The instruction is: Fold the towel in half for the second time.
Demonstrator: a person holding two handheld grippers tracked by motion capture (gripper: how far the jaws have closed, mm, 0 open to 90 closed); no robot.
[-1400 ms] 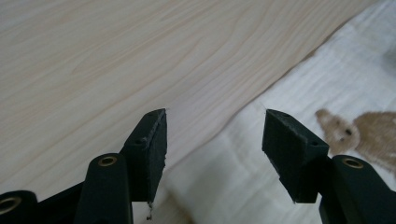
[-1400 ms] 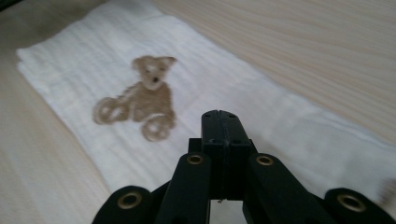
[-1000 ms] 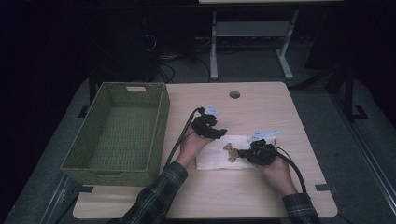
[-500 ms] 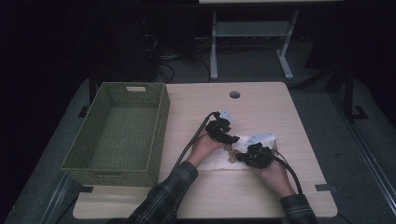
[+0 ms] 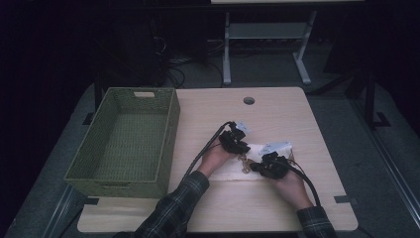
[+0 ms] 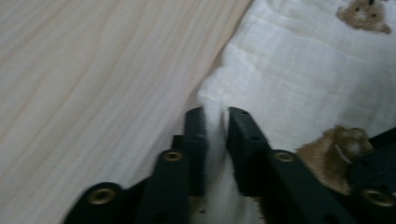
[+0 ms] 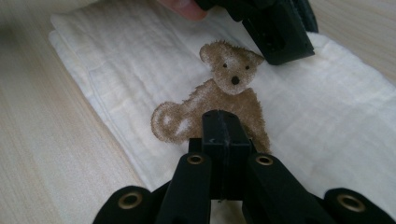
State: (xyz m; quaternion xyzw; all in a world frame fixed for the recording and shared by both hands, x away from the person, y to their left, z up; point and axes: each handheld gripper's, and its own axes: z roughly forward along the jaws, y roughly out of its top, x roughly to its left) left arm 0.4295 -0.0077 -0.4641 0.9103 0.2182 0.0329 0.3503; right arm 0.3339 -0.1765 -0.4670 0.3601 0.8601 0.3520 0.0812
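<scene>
A white folded cloth (image 5: 229,169) printed with brown teddy bears (image 7: 219,93) lies on the wooden table (image 5: 277,114). My left gripper (image 6: 216,116) sits at the cloth's far edge. Its jaws have just been closing, and a raised fold of the cloth (image 6: 280,70) is now pinched between them. From above, the left gripper (image 5: 241,147) is on the cloth's upper left part. My right gripper (image 7: 224,123) is shut, its tips low over a bear print, with nothing seen between the jaws. In the high view the right gripper (image 5: 256,167) is on the cloth's right part.
A green woven basket (image 5: 171,134) stands empty on the left of the table. A round cable hole (image 5: 248,100) is near the far edge. Cables trail from both grippers toward the front. A metal stand (image 5: 267,34) rises behind the table.
My left gripper moved right and down onto the cloth's far edge, then its jaws closed on a fold of the cloth. The right gripper stayed in place, shut.
</scene>
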